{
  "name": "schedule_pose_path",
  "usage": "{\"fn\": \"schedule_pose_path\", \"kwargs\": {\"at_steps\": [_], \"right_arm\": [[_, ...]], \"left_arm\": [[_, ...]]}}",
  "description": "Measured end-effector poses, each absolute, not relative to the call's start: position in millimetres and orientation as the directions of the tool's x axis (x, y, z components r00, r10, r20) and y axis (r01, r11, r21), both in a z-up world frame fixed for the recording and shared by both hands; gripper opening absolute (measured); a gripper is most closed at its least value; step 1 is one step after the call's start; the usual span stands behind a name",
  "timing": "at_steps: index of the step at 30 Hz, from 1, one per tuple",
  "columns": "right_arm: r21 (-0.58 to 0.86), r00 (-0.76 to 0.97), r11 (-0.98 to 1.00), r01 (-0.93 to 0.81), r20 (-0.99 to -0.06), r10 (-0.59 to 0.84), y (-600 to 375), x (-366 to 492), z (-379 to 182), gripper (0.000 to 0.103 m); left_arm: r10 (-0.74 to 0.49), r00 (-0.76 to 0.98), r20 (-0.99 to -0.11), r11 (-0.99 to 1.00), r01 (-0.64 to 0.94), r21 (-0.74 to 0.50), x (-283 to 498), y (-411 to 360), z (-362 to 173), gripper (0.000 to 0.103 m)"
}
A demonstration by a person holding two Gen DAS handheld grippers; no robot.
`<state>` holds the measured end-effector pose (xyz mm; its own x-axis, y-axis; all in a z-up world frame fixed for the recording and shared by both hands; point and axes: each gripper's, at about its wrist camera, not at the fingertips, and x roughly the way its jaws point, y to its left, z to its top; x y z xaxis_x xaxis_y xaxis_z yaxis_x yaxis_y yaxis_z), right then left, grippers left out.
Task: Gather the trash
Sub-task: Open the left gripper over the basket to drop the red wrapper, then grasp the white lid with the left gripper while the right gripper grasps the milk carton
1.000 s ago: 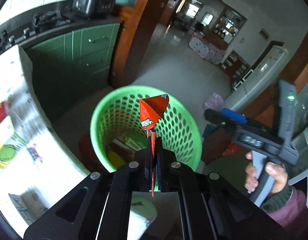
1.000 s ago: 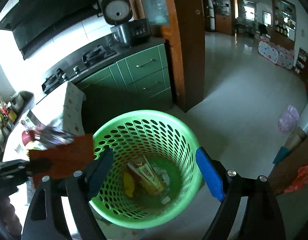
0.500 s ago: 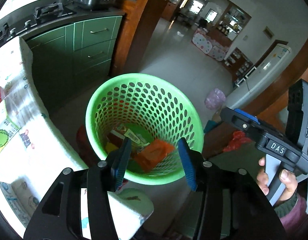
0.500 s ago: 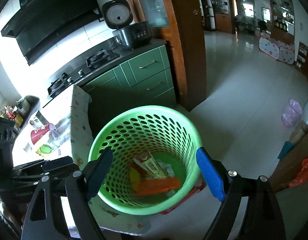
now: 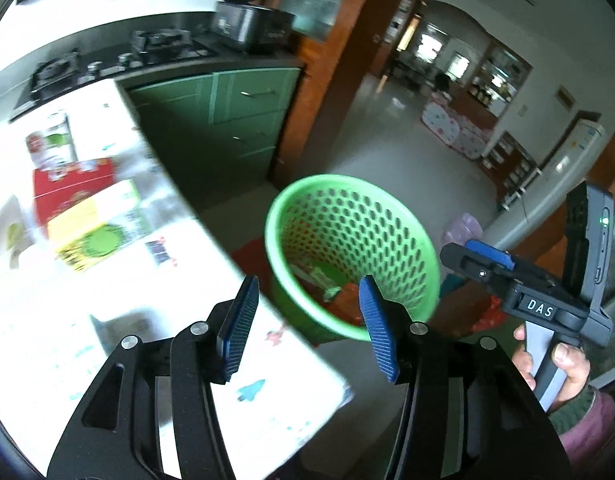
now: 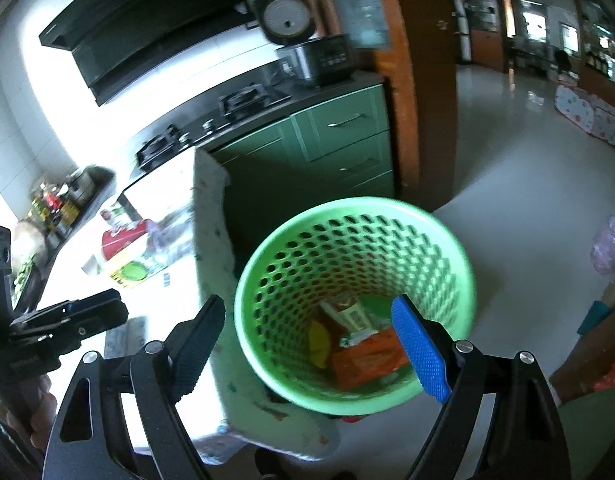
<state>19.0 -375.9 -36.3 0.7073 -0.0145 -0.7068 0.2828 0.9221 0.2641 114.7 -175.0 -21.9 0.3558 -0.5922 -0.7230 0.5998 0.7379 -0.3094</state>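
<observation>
Both the left gripper (image 5: 307, 320) and right gripper (image 6: 307, 344) stand open and empty beside the green basket (image 6: 459, 264), wrappers (image 6: 367, 360) lying inside it as collected trash.

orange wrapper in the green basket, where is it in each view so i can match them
Left wrist view: the orange wrapper lies low in the green basket, right of centre, just left of the gripper's right blue pad.
Right wrist view: the wrapper lies at the basket bottom, lower centre-right, beside the blue pad.
Shared landmark: the rice cooker on the counter.
</observation>
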Motion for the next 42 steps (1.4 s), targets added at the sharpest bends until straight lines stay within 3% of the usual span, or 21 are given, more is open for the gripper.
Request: {"fn": "schedule_pose_path", "kwargs": {"at_steps": [15,30,42], "right_arm": [[0.275,0.666,0.961,0.032,-0.723,0.184,-275.1,64.9,-40.6,0.082],[0.287,0.536,0.934,-0.211,-0.765,0.356,-152.1,111.3,-58.2,0.083],[0.218,0.462,0.952,-0.214,-0.837,0.295,-92.9,144.7,-91.0,0.083]], "left_arm": [[-0.470,0.531,-0.705,0.878,0.360,-0.315,116.7,-38.3,-19.2,0.053],[-0.341,0.586,-0.735,0.933,0.112,-0.343,109.6,74.8,-49.6,0.052],[-0.326,0.587,-0.741,0.931,0.063,-0.359,103.8,112.9,-62.8,0.050]]}}
